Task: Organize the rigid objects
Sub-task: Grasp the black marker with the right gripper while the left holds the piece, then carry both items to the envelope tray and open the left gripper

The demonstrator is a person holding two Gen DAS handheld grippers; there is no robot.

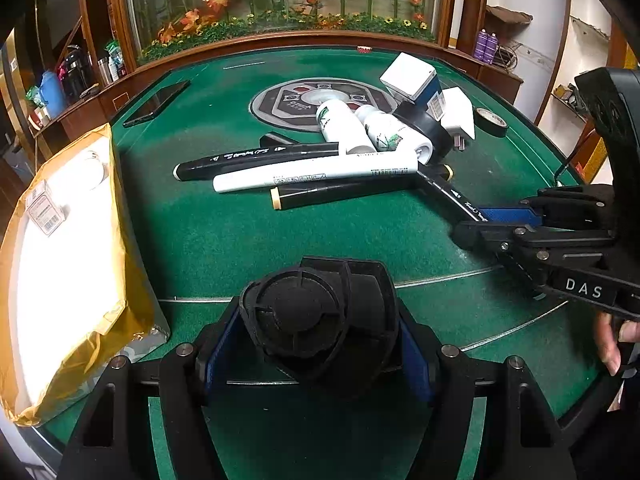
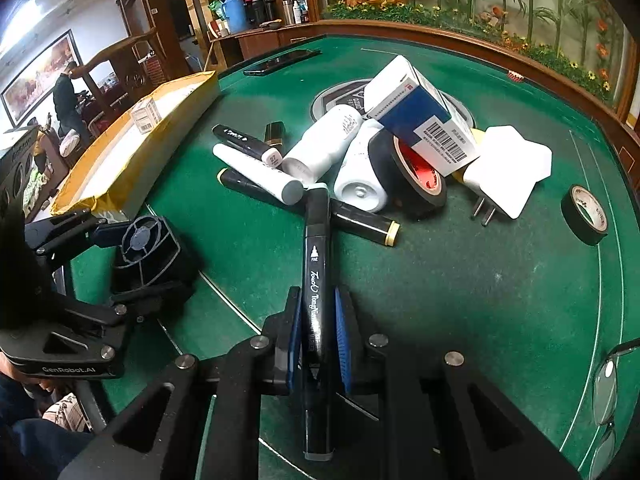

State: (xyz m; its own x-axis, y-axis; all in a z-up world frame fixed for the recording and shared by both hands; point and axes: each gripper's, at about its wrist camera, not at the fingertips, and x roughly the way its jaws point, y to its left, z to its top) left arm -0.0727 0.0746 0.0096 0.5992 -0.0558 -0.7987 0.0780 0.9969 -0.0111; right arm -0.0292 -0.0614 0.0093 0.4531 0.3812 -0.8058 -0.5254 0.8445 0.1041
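My left gripper (image 1: 316, 320) is shut on a black round fan-like part (image 1: 316, 312), low over the green table; it also shows in the right wrist view (image 2: 148, 248). My right gripper (image 2: 318, 336) is shut on a black marker (image 2: 316, 264) whose far tip reaches the pile; the marker also shows in the left wrist view (image 1: 456, 196). The pile holds a white marker (image 1: 316, 172), two more black markers (image 1: 256, 158), two white bottles (image 2: 320, 144), a black tape roll (image 2: 412, 176), a blue-white box (image 2: 424, 116) and a white plug adapter (image 2: 508, 168).
A yellow padded envelope (image 1: 76, 264) lies at the table's left edge with a small box (image 2: 146, 114) on it. A phone (image 1: 158, 102) lies far left. A smaller tape roll (image 2: 586, 212) sits right. Glasses (image 2: 604, 388) lie near right. The wooden rim (image 1: 280, 38) bounds the table.
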